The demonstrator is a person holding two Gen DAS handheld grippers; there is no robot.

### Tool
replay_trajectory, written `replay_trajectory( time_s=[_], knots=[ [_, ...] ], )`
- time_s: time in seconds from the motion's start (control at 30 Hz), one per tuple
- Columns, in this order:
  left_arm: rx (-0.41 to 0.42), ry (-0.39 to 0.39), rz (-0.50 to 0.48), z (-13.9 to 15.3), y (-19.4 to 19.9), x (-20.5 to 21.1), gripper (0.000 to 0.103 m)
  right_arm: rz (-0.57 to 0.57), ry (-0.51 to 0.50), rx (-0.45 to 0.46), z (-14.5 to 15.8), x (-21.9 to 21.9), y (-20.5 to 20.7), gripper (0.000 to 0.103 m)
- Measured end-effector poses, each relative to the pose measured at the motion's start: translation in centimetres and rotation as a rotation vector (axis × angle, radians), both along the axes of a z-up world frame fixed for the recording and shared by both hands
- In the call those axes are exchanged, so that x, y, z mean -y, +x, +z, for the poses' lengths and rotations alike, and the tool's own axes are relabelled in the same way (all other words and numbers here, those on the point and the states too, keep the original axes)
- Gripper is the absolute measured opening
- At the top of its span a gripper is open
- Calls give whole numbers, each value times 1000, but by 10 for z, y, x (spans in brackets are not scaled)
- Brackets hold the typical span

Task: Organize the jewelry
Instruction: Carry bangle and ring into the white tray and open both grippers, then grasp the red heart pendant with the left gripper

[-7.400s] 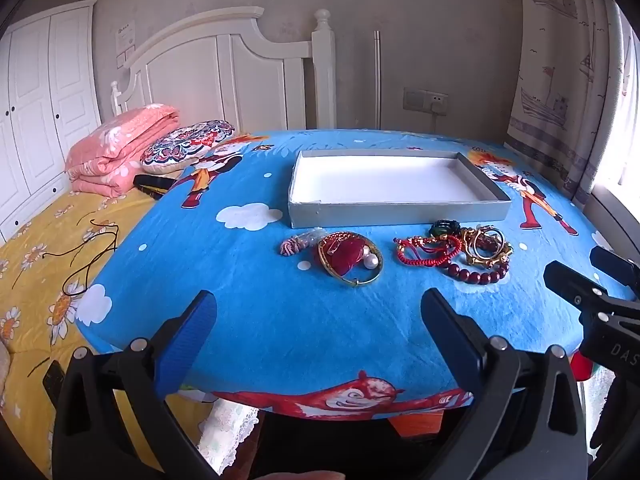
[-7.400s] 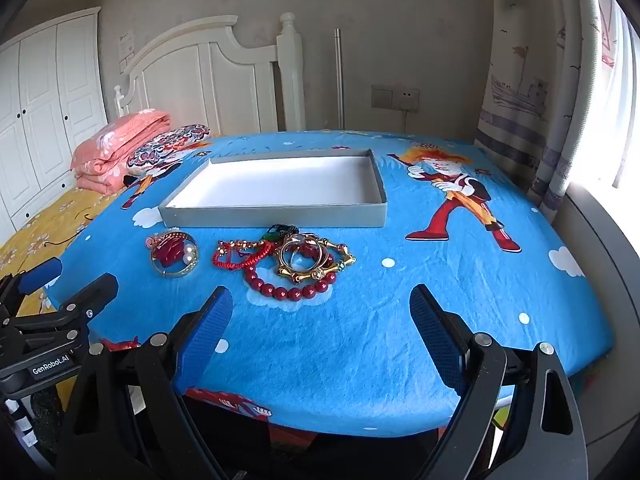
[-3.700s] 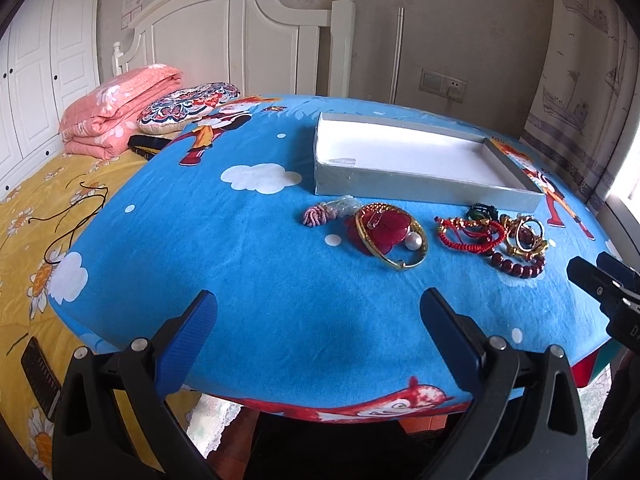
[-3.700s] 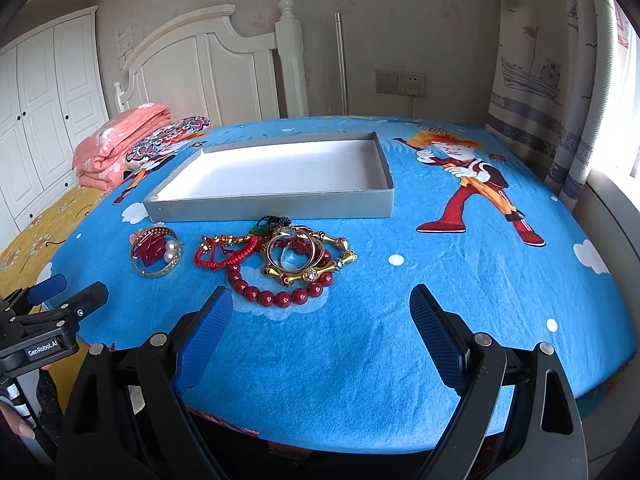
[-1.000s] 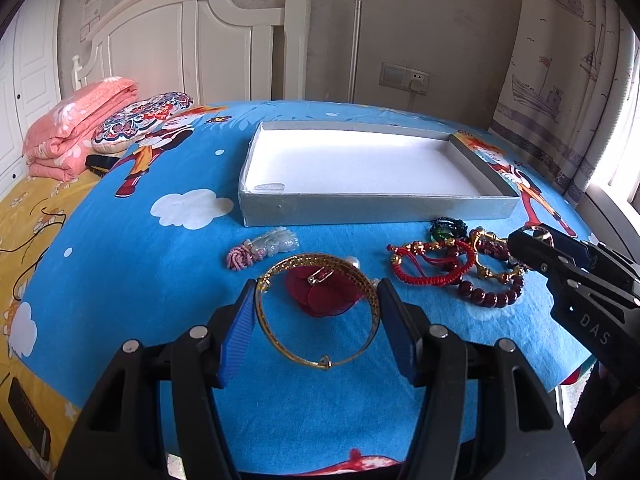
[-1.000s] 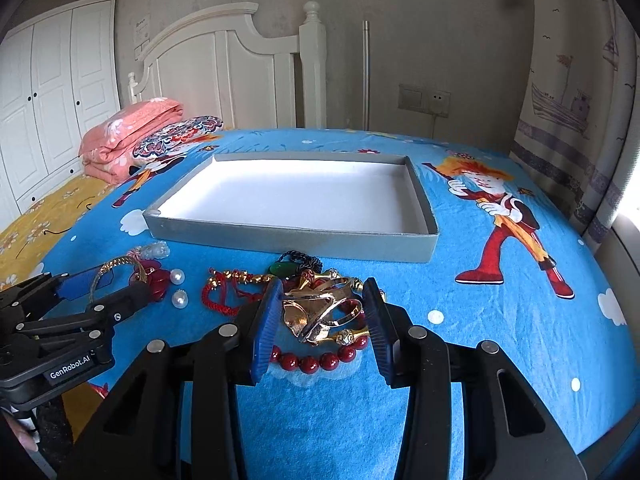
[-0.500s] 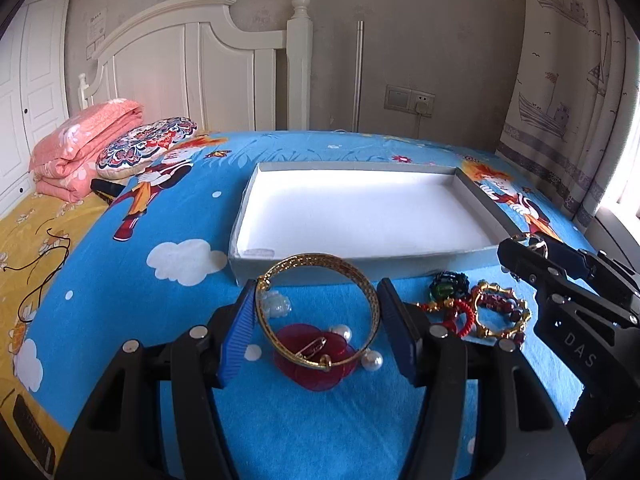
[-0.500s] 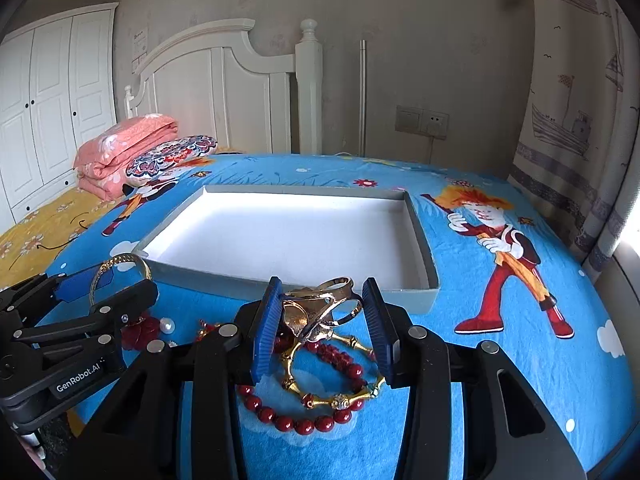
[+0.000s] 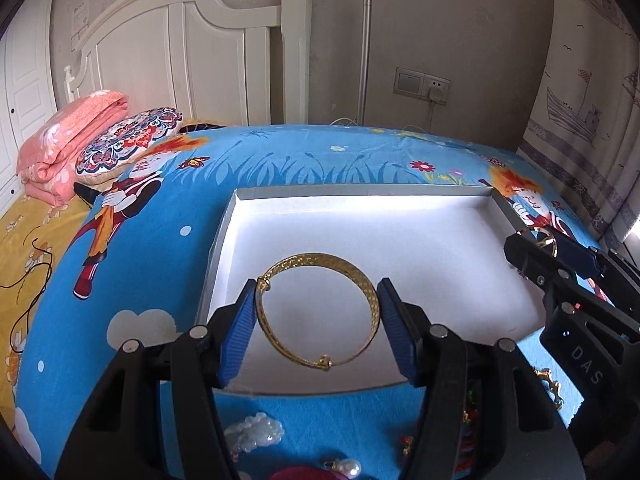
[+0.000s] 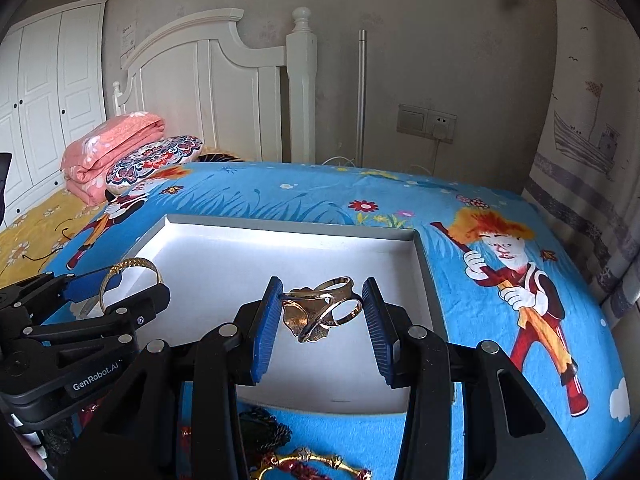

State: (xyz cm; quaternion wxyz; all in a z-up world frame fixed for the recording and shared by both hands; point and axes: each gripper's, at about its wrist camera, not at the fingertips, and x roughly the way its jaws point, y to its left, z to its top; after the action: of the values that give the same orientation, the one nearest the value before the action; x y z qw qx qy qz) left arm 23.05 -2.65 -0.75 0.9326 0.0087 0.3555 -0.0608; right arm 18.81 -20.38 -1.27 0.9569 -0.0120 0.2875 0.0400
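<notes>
Left gripper point(image 9: 318, 320) pinching thin gold bangle point(image 9: 318, 312) across its diameter; right gripper point(image 10: 320, 316) clamping gold ring cluster point(image 10: 322, 312). Rigid, light, slippery.

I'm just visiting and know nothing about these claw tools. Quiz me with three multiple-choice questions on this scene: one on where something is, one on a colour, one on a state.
1. Where is the gold bangle?
A. On the pillow
B. Between the left gripper's fingers, over the tray
C. On the floor

2. What colour are the finger pads?
A. Blue
B. Green
C. White

3. What is the state of the right gripper?
A. Wide open, holding nothing
B. Lying inside the tray
C. Shut on the gold rings

Answers:
1 B, the bangle sits between both pads with the white tray floor behind it.
2 A, the ribbed pads are blue in both views.
3 C, both pads press the rings' sides.
</notes>
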Motion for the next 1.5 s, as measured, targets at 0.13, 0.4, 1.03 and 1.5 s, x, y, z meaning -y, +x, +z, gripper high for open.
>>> replay_trajectory(
  time_s=[0.13, 0.4, 1.03, 1.5],
  knots=[
    [-27, -4, 16, -3, 27, -2, 58, -13, 9, -33, -2, 3, 26, 40],
    [-37, 0, 37, 2, 55, -3, 60, -51, 33, -105, -7, 12, 62, 43],
    [70, 40, 102, 13, -23, -29, 90, -28, 90, -66, 1, 26, -7, 61],
    [54, 14, 81, -12, -108, -39, 90, 17, 82, -57, -21, 16, -104, 61]
  ],
)
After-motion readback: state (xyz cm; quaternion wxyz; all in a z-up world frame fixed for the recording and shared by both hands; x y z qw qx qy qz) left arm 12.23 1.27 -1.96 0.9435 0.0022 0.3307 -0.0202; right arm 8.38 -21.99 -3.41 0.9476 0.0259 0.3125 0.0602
